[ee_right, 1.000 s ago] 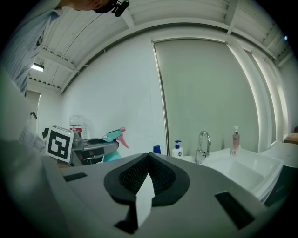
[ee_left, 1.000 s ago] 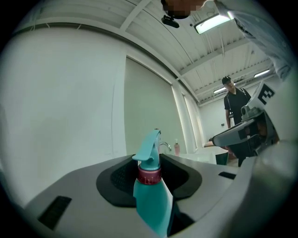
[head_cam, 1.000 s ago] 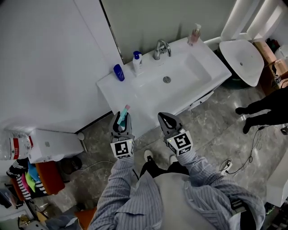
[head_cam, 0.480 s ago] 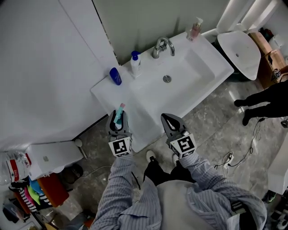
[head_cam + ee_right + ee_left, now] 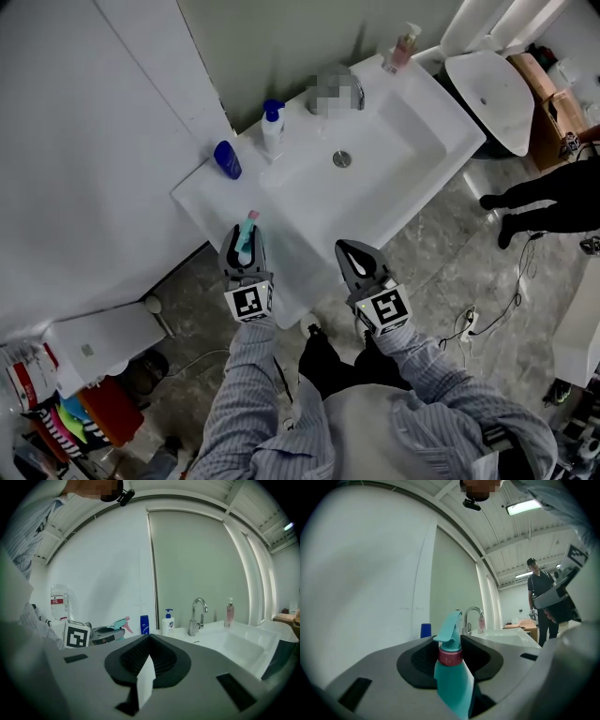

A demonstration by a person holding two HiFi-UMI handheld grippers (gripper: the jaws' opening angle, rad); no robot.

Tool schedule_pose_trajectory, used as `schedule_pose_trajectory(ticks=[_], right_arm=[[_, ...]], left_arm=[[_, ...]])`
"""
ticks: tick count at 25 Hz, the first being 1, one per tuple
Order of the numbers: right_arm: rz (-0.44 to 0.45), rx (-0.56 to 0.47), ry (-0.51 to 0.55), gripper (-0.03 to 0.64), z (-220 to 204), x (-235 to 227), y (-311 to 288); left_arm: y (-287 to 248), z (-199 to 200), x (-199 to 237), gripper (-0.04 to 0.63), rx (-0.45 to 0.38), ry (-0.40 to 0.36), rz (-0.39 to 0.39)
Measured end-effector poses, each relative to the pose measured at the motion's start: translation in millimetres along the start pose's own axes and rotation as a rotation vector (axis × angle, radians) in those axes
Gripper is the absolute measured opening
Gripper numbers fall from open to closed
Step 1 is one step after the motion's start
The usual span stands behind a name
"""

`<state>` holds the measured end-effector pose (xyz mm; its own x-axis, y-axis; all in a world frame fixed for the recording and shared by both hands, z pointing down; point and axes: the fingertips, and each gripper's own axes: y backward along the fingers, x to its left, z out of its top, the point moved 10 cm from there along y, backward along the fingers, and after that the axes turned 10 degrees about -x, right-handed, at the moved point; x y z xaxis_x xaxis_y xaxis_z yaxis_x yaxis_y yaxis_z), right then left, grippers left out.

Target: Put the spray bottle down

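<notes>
The teal spray bottle (image 5: 247,232) with a pink collar and nozzle stands between the jaws of my left gripper (image 5: 246,253), which is shut on its body. In the left gripper view the spray bottle (image 5: 452,677) rises upright out of the left gripper (image 5: 452,660), trigger head pointing away. It hovers at the front left edge of the white washbasin counter (image 5: 202,197). My right gripper (image 5: 354,255) hangs beside it in front of the counter, jaws together and holding nothing. The right gripper (image 5: 149,656) view shows the spray bottle (image 5: 115,624) off to its left.
On the counter stand a blue bottle (image 5: 226,159), a white pump bottle (image 5: 272,127), the faucet (image 5: 198,616) and a pink bottle (image 5: 401,47). A toilet (image 5: 487,84) is at the right, and a person in black (image 5: 544,192) stands near it. A white cabinet (image 5: 103,333) sits lower left.
Both grippers have moved forward and lower toward the counter's front edge. The spray bottle stays held in the left gripper, its nozzle now over the counter's edge.
</notes>
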<state>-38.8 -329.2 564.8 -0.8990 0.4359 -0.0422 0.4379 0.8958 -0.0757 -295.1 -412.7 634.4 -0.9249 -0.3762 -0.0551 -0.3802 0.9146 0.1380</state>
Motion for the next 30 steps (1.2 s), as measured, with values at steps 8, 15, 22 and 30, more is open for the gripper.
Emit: schedule_pose_trajectory(ticks=[8, 15, 22, 30], right_arm=[[0.005, 0.017, -0.004, 0.015, -9, -3, -2], [0.014, 0.024, 0.010, 0.015, -9, -5, -2], [0.033, 0.029, 0.010, 0.015, -8, -3, 2], [0.059, 0.011, 0.016, 0.015, 0, 1, 8]], left_arm=[[-7, -19, 0, 0.144, -0.001, 0.026, -0.009], [-7, -22, -2, 0.138, -0.014, 0.026, -0.008], [2, -21, 0, 0.156, 0.014, 0.017, 0.018], [23, -9, -2, 0.164, 0.017, 0.007, 0.061]])
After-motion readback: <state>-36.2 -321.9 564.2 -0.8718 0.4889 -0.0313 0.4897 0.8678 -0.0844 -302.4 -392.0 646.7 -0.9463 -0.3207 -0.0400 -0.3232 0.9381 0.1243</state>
